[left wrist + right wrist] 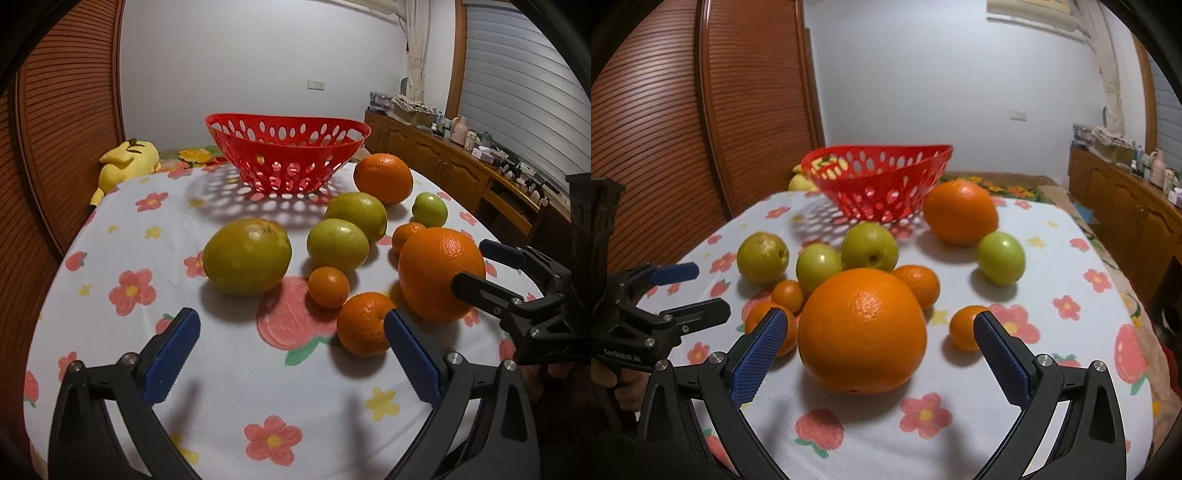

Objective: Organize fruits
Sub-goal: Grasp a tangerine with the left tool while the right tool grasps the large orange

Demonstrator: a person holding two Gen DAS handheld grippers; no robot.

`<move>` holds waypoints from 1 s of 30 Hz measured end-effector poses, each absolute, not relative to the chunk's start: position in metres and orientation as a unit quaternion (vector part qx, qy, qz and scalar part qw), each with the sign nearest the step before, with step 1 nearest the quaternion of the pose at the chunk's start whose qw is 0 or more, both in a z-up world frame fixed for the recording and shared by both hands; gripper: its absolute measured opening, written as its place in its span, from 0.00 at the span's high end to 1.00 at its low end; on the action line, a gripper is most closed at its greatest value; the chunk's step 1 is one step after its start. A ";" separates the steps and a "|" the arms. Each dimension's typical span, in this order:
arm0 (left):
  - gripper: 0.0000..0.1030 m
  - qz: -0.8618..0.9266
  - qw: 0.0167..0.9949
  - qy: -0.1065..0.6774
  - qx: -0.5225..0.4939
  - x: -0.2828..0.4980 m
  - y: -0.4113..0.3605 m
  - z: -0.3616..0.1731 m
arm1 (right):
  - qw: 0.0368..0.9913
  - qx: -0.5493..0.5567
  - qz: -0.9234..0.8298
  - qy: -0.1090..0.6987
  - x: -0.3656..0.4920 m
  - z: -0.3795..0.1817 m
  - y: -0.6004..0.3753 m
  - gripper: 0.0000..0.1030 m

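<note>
Reaching stage: both tongs wide open, empty. Right tongs (881, 354) bracketing big orange (862, 330); left tongs (291, 345) over cloth-covered tabletop (229, 373). Next: close, carry to red basket (871, 184).

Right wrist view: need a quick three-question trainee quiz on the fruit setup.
1. True or false: the right tool is shut on the large orange.
2. How many green fruits show in the right wrist view? A two, B four, C six.
3. Fill in: every fruit in view lies ___ the red basket (inside/outside).
Key: 1 false, it stands open around the orange, pads clear of it; 2 B; 3 outside.
</note>
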State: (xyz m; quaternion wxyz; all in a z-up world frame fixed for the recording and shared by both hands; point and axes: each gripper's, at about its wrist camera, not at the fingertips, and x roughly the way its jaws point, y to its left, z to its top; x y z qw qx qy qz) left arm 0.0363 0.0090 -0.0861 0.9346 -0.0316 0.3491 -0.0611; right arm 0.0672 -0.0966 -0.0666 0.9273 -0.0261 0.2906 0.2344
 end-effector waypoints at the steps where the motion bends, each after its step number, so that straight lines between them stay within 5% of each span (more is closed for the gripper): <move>1: 0.05 -0.064 0.933 0.351 -0.034 0.037 0.010 -0.087 | 0.926 -0.028 0.237 0.294 0.068 -0.068 -0.095 0.01; 14: 0.17 -0.088 0.927 0.361 -0.057 0.037 0.012 -0.093 | 0.907 -0.051 0.265 0.324 0.084 -0.079 -0.081 0.02; 20: 0.18 -0.108 0.924 0.363 -0.057 0.039 0.007 -0.091 | 0.899 -0.072 0.267 0.340 0.086 -0.084 -0.074 0.18; 30: 0.28 -0.162 0.905 0.391 -0.037 0.056 -0.018 -0.095 | 0.901 -0.043 0.278 0.330 0.086 -0.073 -0.091 0.18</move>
